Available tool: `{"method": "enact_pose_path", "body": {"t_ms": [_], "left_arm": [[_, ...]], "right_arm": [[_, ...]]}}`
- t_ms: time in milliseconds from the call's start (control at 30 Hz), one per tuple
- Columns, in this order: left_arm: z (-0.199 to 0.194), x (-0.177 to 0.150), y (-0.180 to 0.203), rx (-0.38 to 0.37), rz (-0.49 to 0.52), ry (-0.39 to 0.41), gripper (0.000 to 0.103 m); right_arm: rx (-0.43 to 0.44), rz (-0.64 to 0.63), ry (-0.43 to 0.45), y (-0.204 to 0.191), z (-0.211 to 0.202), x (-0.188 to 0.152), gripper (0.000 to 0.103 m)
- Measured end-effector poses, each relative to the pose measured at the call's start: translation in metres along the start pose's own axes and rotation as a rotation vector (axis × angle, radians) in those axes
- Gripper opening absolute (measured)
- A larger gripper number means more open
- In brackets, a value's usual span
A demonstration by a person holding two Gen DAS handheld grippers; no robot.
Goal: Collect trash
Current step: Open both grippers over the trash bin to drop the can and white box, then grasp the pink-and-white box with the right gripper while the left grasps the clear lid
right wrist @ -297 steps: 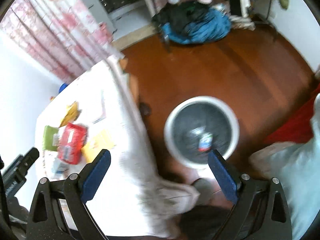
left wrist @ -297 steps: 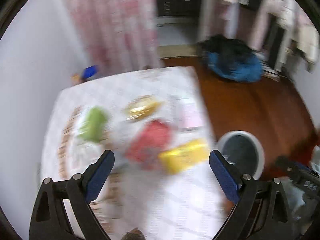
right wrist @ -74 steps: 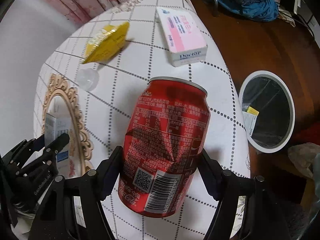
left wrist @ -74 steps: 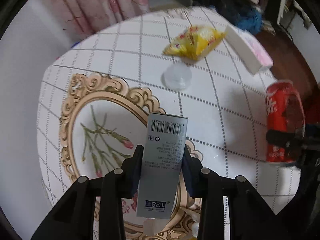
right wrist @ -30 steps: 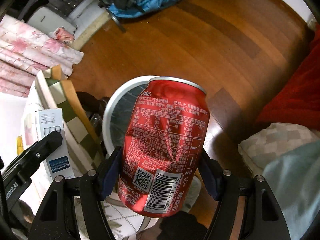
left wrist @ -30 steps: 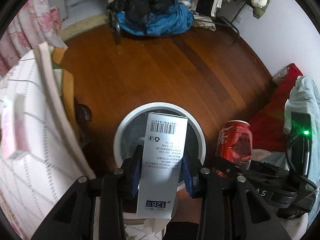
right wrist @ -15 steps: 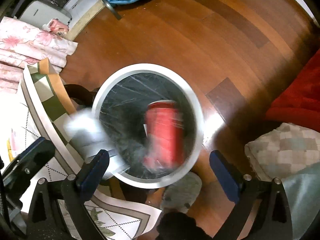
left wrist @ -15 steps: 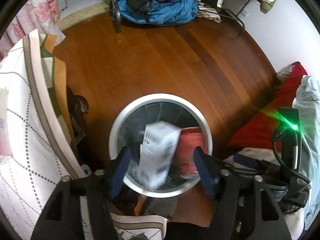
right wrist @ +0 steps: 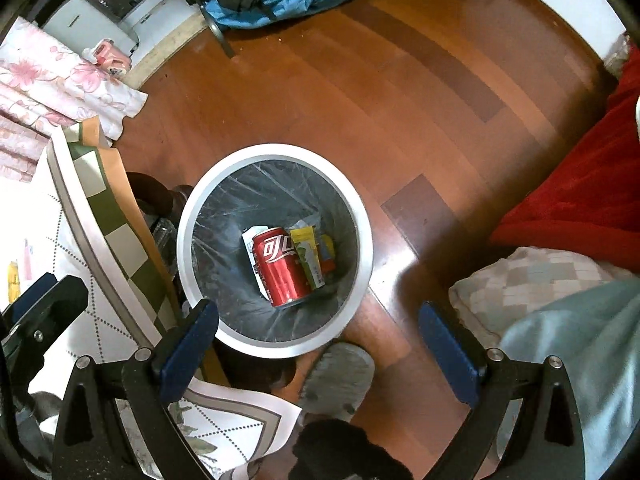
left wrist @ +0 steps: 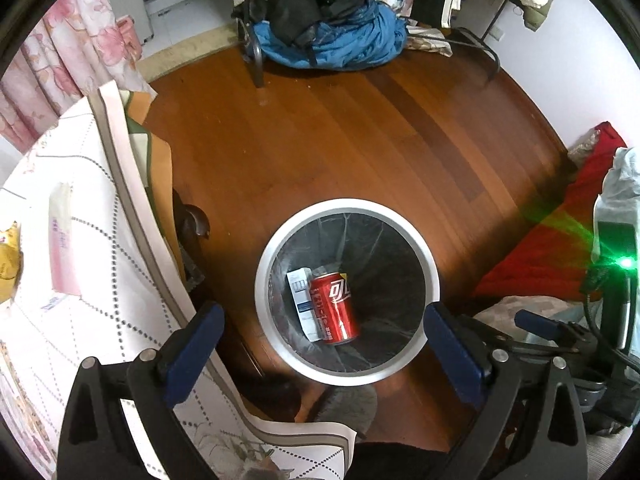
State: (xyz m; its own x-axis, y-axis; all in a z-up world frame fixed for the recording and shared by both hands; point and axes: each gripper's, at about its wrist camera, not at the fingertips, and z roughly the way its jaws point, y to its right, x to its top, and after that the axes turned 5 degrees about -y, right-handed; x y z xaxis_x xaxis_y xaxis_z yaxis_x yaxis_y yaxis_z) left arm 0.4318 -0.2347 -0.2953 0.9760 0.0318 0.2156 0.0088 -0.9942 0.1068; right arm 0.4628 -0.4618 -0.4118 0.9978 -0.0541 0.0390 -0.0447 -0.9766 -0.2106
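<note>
Two grippers hang over a round white bin (left wrist: 430,268) that stands on a wooden floor (left wrist: 340,140). Both views look straight down into it. The left gripper (left wrist: 320,340) has its blue-padded jaws spread wide with nothing between them; the bin shows in the gap. The right gripper (right wrist: 318,338) is likewise spread wide and holds nothing, its left fingertip (right wrist: 188,340) near the bin's near rim.

Inside the bin, lined with a dark bag, a red can (right wrist: 282,266) lies on its side at the bottom. A white box (left wrist: 301,300) lies just beside it, partly under it, on the side nearer the table. On the can's other side, the right view shows a yellow and green wrapper (right wrist: 308,254) touching it, with other small scraps too hard to tell apart.

To the left of the bin stands a table (left wrist: 80,280) under a white cloth with a dotted grid. On it, in the left view, a pink and white box (left wrist: 60,252) lies flat, with a yellow packet (left wrist: 8,264) at the picture's edge beyond it.

Just below the bin in the right view, a grey slipper (right wrist: 340,380) rests on the floor. A red blanket (right wrist: 580,184) lies to the right, and a heap of blue and black clothing (left wrist: 328,36) sits far across the floor, well apart from the bin
</note>
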Motion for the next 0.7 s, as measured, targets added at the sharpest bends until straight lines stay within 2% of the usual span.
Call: {"method": "enact_pose_path", "body": {"t_ms": [400, 700], "left_arm": [[-0.062, -0.009, 0.003, 0.037, 0.008, 0.100, 0.102], [-0.139, -0.024, -0.019, 0.060, -0.021, 0.218, 0.103]], "right_arm": [[-0.006, -0.034, 0.123, -0.015, -0.084, -0.029, 0.101], [0.072, -0.043, 0.245, -0.044, -0.168, -0.056, 0.102]]}}
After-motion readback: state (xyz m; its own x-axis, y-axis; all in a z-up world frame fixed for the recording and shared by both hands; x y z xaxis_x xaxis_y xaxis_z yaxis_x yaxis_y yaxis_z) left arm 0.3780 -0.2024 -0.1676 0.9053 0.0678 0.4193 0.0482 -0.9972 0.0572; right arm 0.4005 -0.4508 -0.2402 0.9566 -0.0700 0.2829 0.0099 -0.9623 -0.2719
